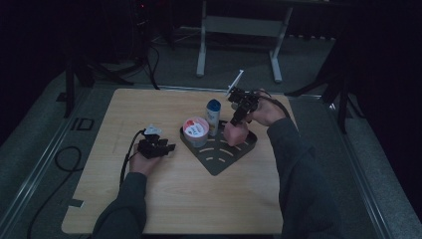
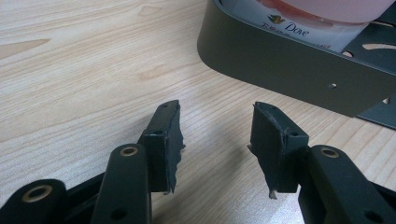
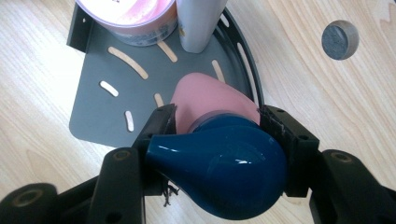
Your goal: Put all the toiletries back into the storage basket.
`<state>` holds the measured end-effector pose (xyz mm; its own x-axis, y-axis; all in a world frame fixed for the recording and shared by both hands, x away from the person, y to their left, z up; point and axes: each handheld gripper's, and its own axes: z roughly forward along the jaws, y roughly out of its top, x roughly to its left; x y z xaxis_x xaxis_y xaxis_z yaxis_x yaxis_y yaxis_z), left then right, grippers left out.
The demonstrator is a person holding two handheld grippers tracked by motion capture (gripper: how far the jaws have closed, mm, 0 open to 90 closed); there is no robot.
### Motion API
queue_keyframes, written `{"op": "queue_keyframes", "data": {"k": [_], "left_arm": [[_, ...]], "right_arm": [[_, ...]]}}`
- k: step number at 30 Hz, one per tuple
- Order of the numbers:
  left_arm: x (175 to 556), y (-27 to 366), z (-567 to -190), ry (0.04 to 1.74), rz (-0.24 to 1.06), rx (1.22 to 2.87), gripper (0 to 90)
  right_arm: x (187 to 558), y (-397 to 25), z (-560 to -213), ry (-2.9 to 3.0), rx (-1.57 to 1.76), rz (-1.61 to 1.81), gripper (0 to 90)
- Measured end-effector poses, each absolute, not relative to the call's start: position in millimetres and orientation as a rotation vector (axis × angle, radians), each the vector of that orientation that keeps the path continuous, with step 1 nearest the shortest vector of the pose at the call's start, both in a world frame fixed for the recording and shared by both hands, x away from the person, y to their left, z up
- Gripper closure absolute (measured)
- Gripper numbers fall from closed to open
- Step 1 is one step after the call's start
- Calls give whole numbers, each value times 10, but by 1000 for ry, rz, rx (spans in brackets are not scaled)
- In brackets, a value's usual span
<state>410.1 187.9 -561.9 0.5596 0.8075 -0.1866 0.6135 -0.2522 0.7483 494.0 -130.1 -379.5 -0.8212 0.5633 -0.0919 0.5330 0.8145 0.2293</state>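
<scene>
A dark grey slotted corner tray (image 1: 219, 159) lies mid-table. On it stand a pink-lidded Dove jar (image 1: 195, 129), a white bottle with a blue cap (image 1: 213, 115) and a pink bottle (image 1: 235, 133). My right gripper (image 1: 238, 115) comes down from above, shut on the pink bottle. In the right gripper view the right gripper (image 3: 218, 119) clamps the pink bottle (image 3: 205, 98) where it meets its dark blue bulbous cap (image 3: 219, 172), over the tray (image 3: 93, 102). My left gripper (image 1: 169, 148) rests on the table left of the tray. The left gripper (image 2: 215, 140) is open and holds nothing, just short of the tray wall (image 2: 280, 70).
A round grey plug (image 3: 340, 39) sits in the wooden tabletop beyond the tray's curved side. The jar (image 3: 130, 14) and white bottle (image 3: 198, 23) stand close together at the tray's back corner. A cable (image 1: 64, 159) loops on the floor to the left. A white desk frame (image 1: 239, 30) stands behind.
</scene>
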Motion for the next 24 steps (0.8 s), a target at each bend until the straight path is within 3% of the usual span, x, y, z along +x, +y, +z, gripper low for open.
{"op": "queue_keyframes", "data": {"k": [24], "left_arm": [[4100,1881,-5619,1146,293,1969,525]], "right_arm": [[5093,-1151,-3910,2817,861,254,471]]}}
